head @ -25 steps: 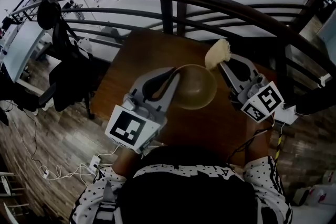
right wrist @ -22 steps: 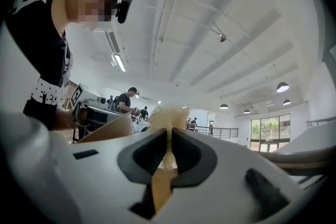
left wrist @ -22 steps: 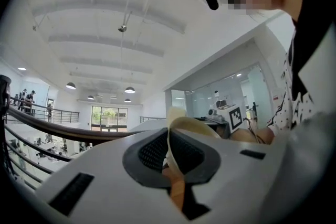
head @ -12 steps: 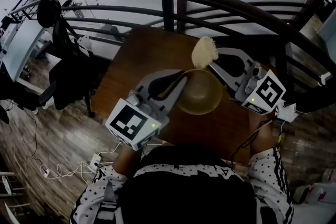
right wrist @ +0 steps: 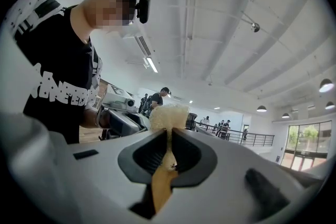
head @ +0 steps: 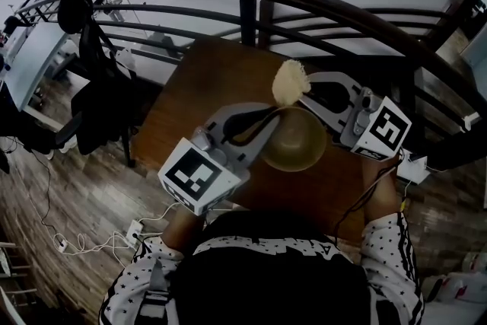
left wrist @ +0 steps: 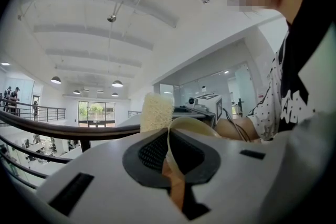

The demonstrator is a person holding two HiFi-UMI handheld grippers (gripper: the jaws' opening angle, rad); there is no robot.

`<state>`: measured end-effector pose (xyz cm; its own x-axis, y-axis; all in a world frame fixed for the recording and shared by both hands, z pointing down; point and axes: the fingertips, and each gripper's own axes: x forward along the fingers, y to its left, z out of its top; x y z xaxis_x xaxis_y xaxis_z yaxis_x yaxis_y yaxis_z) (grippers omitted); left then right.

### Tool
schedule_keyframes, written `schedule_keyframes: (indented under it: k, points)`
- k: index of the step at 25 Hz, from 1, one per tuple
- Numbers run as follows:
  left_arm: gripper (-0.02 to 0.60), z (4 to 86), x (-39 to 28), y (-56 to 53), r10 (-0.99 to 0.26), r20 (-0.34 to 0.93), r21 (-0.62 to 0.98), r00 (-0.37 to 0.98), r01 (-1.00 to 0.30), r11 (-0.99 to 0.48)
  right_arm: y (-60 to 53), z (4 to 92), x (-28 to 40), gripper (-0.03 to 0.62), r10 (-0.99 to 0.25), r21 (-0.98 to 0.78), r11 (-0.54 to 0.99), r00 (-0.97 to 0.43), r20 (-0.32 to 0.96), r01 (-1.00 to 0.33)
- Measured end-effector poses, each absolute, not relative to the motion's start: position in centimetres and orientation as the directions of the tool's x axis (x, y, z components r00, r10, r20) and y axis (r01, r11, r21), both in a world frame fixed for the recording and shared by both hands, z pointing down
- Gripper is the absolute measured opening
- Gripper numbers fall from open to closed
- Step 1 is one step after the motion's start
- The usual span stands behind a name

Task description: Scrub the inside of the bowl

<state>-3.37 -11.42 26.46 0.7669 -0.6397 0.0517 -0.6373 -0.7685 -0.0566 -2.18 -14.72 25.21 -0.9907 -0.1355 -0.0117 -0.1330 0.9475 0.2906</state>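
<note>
Left gripper (head: 268, 115) hides part of the bowl (head: 298, 144).

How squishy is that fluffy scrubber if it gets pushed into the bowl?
Probably squishy and springy: the scrubber looks like open, fibrous mesh. Likely light too, since the right gripper holds it out by one pinched edge without it drooping.

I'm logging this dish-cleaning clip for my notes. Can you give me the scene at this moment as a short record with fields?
bowl: brown, over the wooden table
scrub pad: pale, by the bowl's far rim; contact unclear
left gripper: shut on the bowl's rim
right gripper: shut on the scrub pad
task stage: pad not yet down inside the bowl
</note>
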Motion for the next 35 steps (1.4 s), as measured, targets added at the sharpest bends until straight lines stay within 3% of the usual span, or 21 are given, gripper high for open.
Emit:
schedule_keyframes:
  k: [6, 35]
  points:
    - [0.023, 26.7, -3.2, -11.2, -0.614, 0.074, -0.079, 0.786, -0.609, -0.789, -14.0, 25.1, -2.4, 0.040, -0.063, 0.278, 0.958, -0.998, -0.022, -0.066]
    - [0.023, 27.0, -5.2, -11.9, -0.676, 0.089, -0.095, 0.732, -0.669, -0.737, -13.2, 25.5, -0.9, 0.040, -0.058, 0.288, 0.956, -0.998, -0.009, -0.058]
